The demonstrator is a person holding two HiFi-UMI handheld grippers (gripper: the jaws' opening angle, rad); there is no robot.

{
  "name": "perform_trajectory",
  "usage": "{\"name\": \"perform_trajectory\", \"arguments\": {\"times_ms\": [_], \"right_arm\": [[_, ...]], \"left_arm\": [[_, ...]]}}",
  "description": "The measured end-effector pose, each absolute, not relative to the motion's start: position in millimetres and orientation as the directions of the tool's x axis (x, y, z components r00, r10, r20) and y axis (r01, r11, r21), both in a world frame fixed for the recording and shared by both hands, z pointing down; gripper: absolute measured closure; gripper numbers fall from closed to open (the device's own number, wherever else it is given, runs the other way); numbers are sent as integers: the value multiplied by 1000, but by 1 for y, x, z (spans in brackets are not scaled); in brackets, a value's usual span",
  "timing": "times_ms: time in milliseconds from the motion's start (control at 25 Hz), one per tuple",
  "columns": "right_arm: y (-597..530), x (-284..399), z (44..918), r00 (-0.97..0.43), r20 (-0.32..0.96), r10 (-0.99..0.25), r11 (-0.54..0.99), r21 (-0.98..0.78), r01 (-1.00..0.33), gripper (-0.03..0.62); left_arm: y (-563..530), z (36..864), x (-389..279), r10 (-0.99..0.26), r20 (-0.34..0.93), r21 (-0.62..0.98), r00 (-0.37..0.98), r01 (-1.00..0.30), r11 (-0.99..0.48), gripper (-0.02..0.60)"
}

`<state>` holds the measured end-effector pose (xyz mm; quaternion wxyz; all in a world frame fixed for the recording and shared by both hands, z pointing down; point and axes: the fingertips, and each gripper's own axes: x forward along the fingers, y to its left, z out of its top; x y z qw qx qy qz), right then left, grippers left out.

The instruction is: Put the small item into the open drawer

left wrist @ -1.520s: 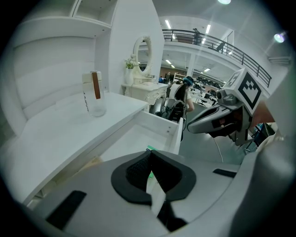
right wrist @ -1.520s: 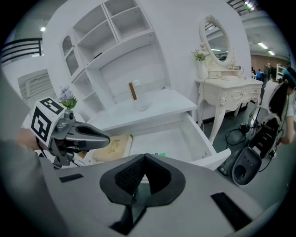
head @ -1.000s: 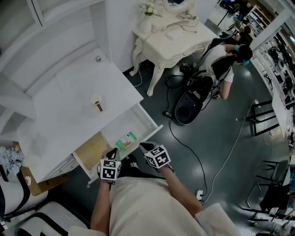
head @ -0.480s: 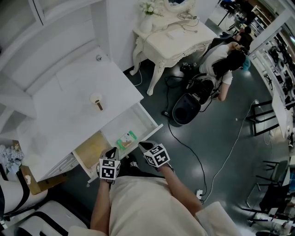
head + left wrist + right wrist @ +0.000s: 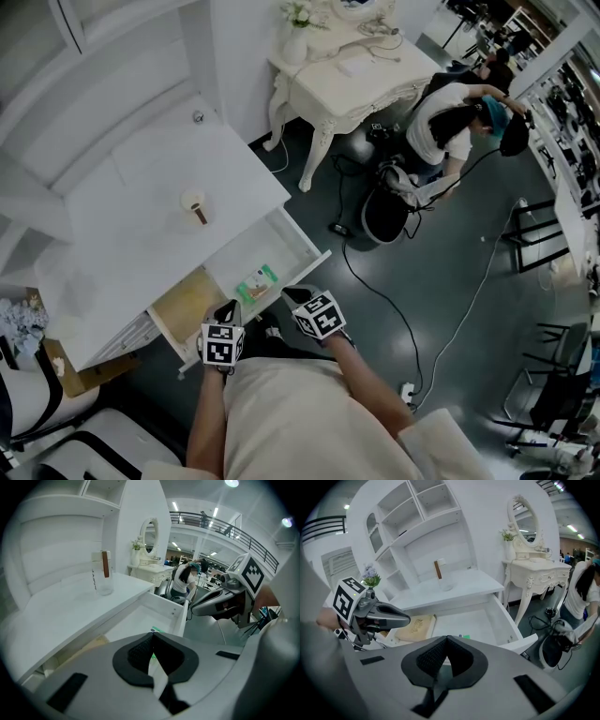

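Observation:
The small item (image 5: 257, 284), a green and white packet, lies inside the open white drawer (image 5: 306, 247) of the desk. Its green edge shows just over the jaw tips in the left gripper view (image 5: 157, 631) and the right gripper view (image 5: 465, 636). My left gripper (image 5: 229, 308) hovers at the drawer's near edge, shut with nothing in it (image 5: 151, 633). My right gripper (image 5: 290, 295) hangs beside it, just right of the packet, also shut and empty (image 5: 447, 637). Both point down toward the drawer.
Left of the open drawer is a second compartment with a tan item (image 5: 187, 303). A glass holding a brown stick (image 5: 197, 209) stands on the desk top. An ornate white dressing table (image 5: 356, 80), a bending person (image 5: 450, 122) and floor cables (image 5: 375, 291) are to the right.
Both grippers have stayed where they were. Only the person in the background has shifted and bent further to the right.

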<state>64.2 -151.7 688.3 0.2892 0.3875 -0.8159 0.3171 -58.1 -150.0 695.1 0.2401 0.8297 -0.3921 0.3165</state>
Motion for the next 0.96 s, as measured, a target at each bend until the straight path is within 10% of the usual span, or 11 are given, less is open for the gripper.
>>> {"name": "perform_trajectory", "arguments": {"times_ms": [960], "right_arm": [[-154,62,689,-540,719,-437,508,-299,-808,569]], "left_arm": [[-152,696,-58,-489,718,156,494,-800,-579,565]]}}
